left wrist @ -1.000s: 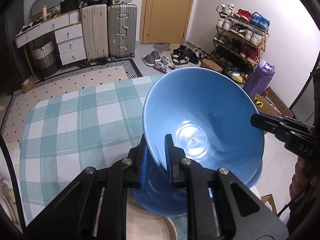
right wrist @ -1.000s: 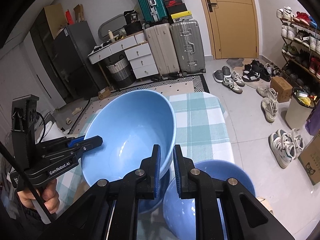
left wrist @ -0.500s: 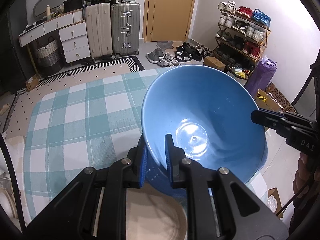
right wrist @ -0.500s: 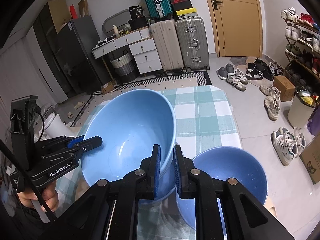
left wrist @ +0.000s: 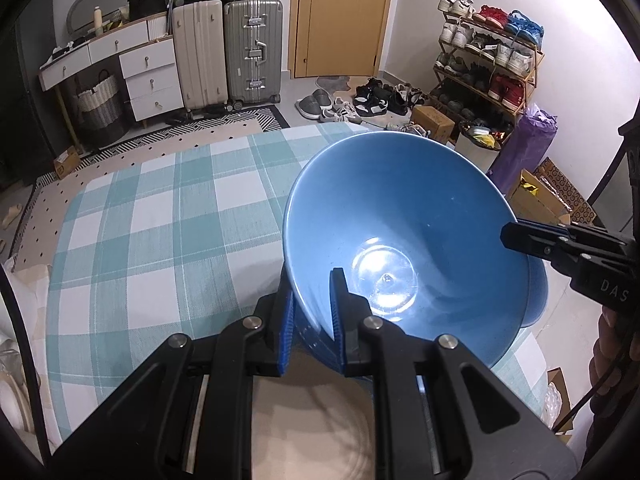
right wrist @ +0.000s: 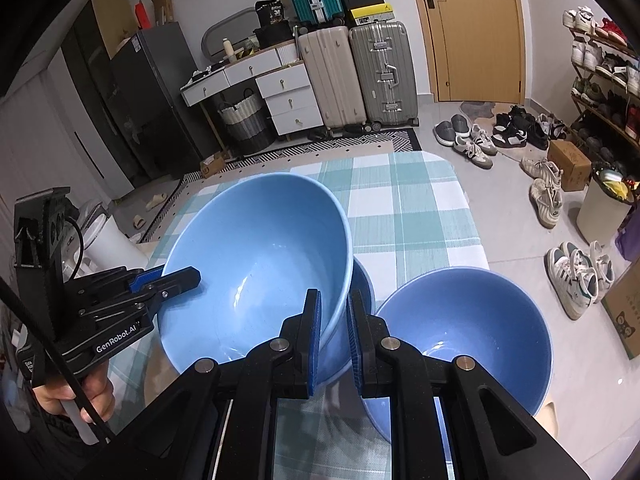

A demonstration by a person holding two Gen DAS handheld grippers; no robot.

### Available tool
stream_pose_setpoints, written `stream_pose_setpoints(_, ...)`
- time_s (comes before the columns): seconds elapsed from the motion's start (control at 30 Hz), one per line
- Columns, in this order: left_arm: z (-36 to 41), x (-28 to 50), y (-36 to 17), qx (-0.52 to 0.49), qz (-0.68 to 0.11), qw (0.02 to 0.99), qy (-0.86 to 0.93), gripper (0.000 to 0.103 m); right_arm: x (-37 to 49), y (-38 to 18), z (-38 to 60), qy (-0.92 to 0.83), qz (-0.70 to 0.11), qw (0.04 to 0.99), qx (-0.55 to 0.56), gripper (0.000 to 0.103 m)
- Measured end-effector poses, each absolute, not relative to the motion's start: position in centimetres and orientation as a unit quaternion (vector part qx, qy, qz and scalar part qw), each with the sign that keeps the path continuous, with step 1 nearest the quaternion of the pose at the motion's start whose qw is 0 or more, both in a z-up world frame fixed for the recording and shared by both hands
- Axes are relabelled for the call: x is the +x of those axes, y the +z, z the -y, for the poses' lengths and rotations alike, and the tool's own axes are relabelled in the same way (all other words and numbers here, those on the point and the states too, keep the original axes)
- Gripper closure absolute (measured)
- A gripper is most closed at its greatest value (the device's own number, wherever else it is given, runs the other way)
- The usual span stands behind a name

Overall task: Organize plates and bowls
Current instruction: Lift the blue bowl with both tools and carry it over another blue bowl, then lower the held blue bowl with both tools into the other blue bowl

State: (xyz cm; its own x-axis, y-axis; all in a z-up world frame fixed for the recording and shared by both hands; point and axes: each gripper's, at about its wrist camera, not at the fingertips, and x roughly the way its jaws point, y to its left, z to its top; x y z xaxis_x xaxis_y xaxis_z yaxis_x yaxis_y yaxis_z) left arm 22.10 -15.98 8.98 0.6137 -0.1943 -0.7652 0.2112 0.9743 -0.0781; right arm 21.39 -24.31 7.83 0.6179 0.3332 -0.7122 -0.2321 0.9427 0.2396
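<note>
two black grippers with blue-padded jaws clamp opposite sides of one glossy, sky-blue, deep round bowl [left wrist: 404,240]. the left gripper [left wrist: 312,312] pinches the near rim in its own view, one pad inside the wall and one outside; the right gripper [right wrist: 334,332] does the same on the facing rim, and its tip shows at the far right of the left view. the held bowl has smooth, steep sides, a small flat base that catches a bright glare, and no pattern. it tilts a little and sits low over a second bowl of the same blue [right wrist: 362,280], whose rim peeks out beneath it; whether the two touch cannot be told. just beside them, a third matching blue bowl [right wrist: 464,320] stands upright near the table edge. a beige round plate [left wrist: 312,428] lies under the left gripper's body. all of it rests on a table covered by a teal-and-white checked cloth [left wrist: 160,220]. beyond stand two upright suitcases [left wrist: 228,52], a white drawer unit [left wrist: 152,76], a wooden door [left wrist: 340,16] and a loaded shoe rack [left wrist: 488,64].
</note>
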Motion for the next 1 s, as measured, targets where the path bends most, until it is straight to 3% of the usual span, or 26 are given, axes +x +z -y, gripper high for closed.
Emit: stream_pose_setpoints(1.0,16.7,25.7,1.8,0.046,-0.448,0.889,-0.089,0.090,23.1,2.5,23.8,0.140,-0.444,0.884,0.036,0.089)
